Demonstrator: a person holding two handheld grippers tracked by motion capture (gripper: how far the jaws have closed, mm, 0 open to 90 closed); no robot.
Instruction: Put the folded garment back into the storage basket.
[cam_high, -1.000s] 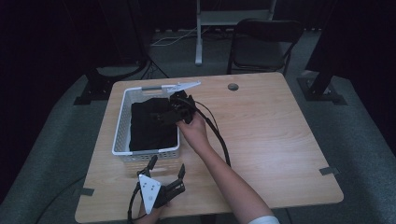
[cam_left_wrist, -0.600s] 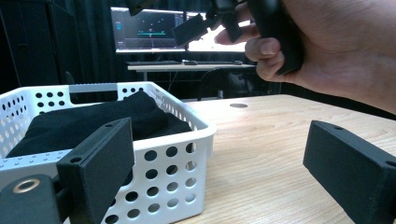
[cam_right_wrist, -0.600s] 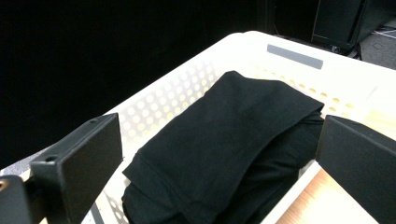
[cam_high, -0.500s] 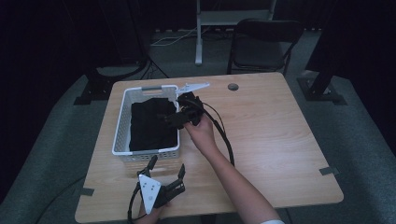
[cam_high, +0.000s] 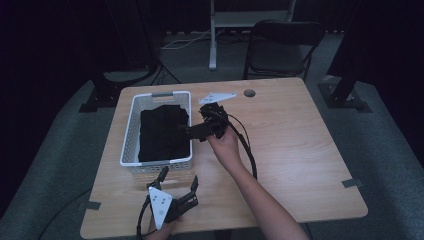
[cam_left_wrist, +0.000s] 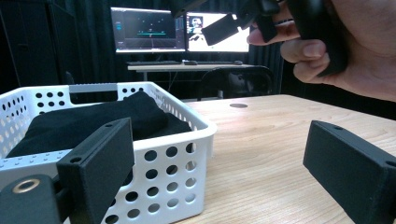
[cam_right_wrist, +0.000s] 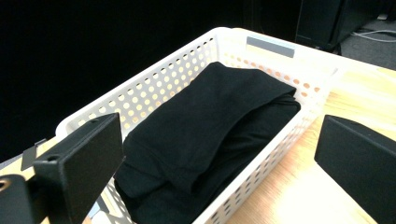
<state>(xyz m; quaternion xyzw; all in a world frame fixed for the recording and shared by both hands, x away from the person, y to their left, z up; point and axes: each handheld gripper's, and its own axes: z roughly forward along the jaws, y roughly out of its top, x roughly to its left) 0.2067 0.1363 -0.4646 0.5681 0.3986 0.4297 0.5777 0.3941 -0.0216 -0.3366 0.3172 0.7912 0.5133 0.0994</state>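
A white plastic basket (cam_high: 131, 135), rectangular with rows of round perforations in its walls, is set on the left half of a light wood-grain table (cam_high: 300, 150). Folded black cloth (cam_high: 162, 132), matte and soft with rounded folds, is held inside the basket and nearly fills it. The right gripper (cam_high: 192, 131) is held by the right hand (cam_high: 225, 145) just beside the basket's right wall, its blocky black jaws spread wide apart and empty above the cloth. The left gripper (cam_high: 177, 182) is rested near the table's front edge, just in front of the basket, jaws likewise apart with nothing between them. A small round dark disc (cam_high: 249, 93), possibly a cable grommet, is seen near the far edge. The room is dark: grey carpet, a black folding chair (cam_high: 282, 45) behind the table, two lit monitors (cam_left_wrist: 180, 30) on a desk.
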